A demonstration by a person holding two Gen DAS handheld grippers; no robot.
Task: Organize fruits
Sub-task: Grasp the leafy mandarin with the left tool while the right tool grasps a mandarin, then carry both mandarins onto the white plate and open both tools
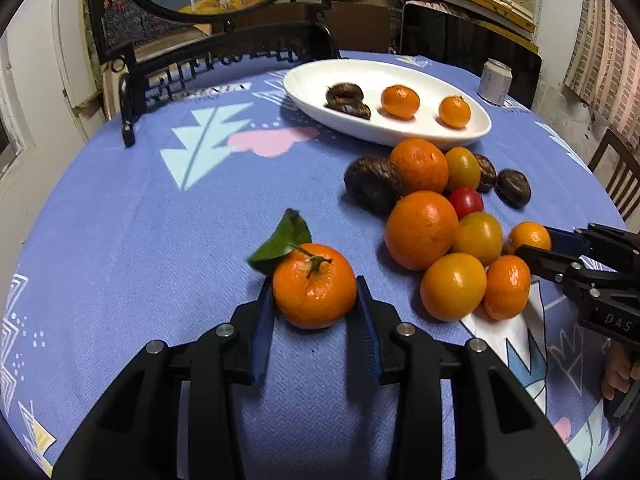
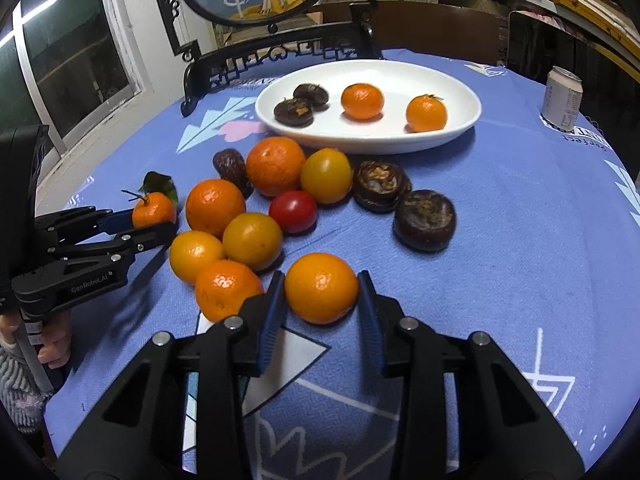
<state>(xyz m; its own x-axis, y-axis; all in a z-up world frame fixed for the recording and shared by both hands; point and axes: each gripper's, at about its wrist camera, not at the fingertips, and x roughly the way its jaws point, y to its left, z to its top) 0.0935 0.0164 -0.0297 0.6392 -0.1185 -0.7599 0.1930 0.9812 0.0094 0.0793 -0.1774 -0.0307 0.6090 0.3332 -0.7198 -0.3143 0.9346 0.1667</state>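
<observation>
The left hand-held gripper [image 1: 315,292] pinched a leafy-stemmed orange mandarin [image 1: 314,285] on the blue patterned table [image 1: 140,220]. The right hand-held gripper [image 2: 321,292] clamped a smooth round orange fruit [image 2: 321,288] beside the fruit pile, short of the white oval plate [image 2: 460,128].

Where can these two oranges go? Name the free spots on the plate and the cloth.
The plate has bare room at its right end past the two oranges, and along its near rim. The cloth is free right of the chestnuts, towards the can. The pile is crowded.
</observation>
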